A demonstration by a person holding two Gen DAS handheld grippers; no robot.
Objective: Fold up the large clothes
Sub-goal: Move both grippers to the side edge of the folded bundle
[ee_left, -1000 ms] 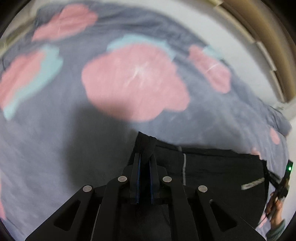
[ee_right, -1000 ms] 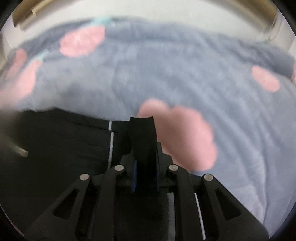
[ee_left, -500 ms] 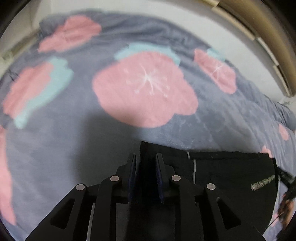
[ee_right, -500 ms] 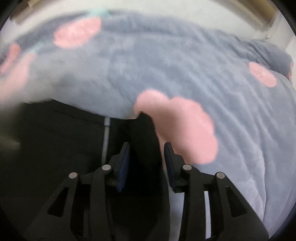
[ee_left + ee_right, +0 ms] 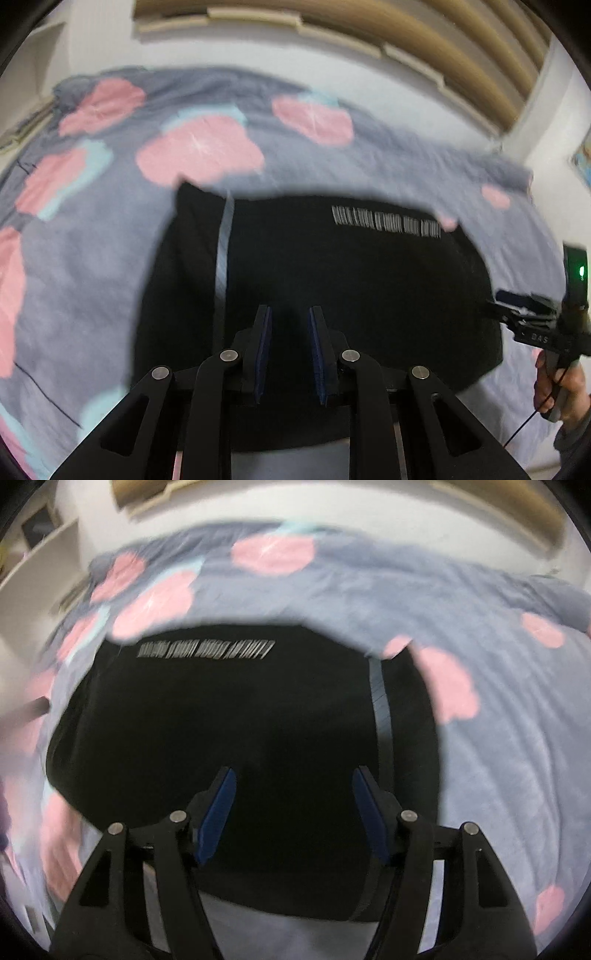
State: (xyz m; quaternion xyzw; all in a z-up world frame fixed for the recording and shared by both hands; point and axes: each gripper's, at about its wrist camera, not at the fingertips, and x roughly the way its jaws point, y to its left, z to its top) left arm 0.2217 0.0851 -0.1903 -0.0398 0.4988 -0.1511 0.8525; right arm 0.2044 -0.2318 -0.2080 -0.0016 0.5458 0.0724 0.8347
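A black garment [image 5: 332, 280] with a grey stripe and white lettering lies folded flat on the grey blanket with pink flowers [image 5: 92, 229]. It also shows in the right wrist view [image 5: 240, 720]. My left gripper [image 5: 290, 314] is open and empty above the garment's near part. My right gripper [image 5: 293, 779] is open wide and empty above the garment. The right gripper also shows at the right edge of the left wrist view [image 5: 517, 314], beside the garment's right edge.
The blanket [image 5: 498, 738] covers the bed all round the garment. A white wall [image 5: 258, 55] and wooden slats [image 5: 443, 40] stand behind the bed. A white shelf [image 5: 40, 565] is at the far left.
Both grippers have opened, let go of the garment's corners and pulled back and up. The garment now lies flat on the blanket.
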